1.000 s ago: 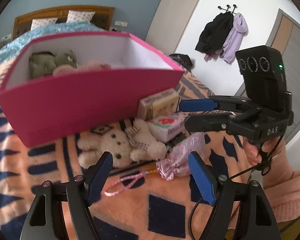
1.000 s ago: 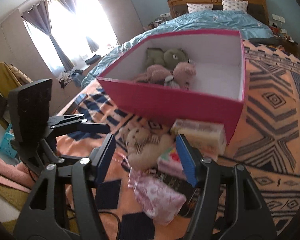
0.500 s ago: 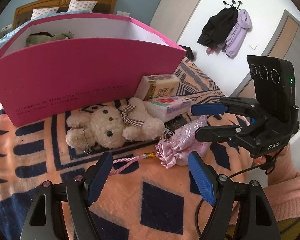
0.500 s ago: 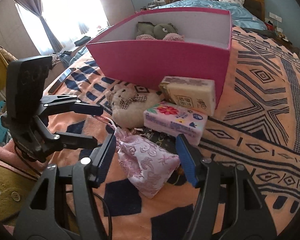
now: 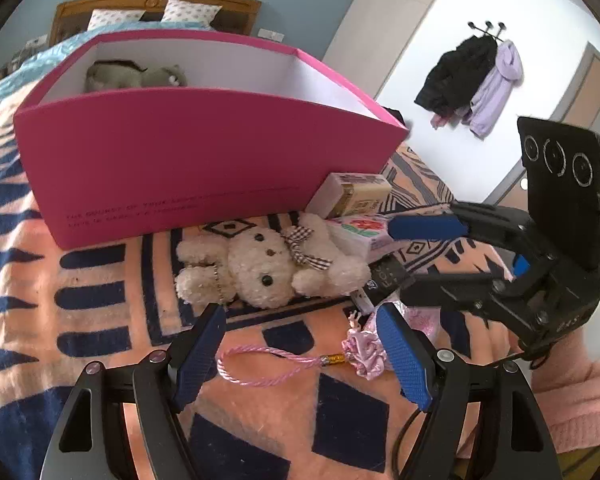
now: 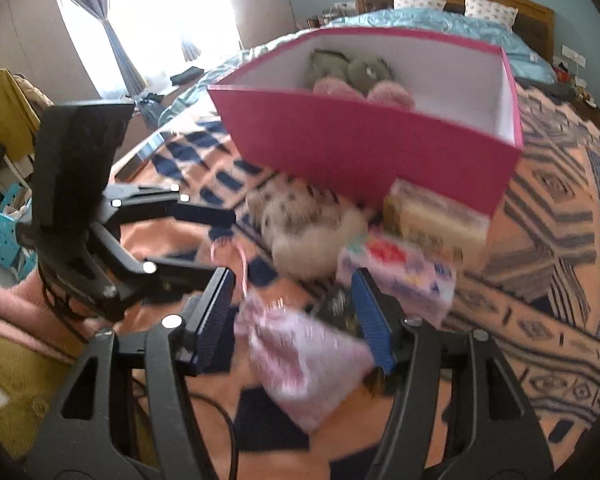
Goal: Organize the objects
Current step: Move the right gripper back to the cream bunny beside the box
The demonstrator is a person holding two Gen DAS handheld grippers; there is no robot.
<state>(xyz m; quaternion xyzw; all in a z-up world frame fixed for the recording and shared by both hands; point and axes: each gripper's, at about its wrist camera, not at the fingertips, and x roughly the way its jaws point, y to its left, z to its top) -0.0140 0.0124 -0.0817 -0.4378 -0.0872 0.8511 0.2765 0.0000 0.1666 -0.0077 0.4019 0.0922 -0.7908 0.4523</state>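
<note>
From the left wrist, the left gripper hangs with its fingers spread and nothing between them but the pink twisted cord lying on the patterned blanket. The cord leads to the gathered neck of a pink satin pouch, just beside the right-hand finger. Past it a cream teddy bear lies on its back in front of the pink box, which holds a green plush toy. A yellow packet and a flowered tissue pack crowd the bear's far side, with a dark packet beneath. The right gripper reaches in from the right.

From the right wrist, blurred, the right gripper straddles the pouch, fingers apart on either side; whether they touch it I cannot tell. The bear, tissue pack and yellow packet sit just behind, against the box. The left gripper stands open at left.
</note>
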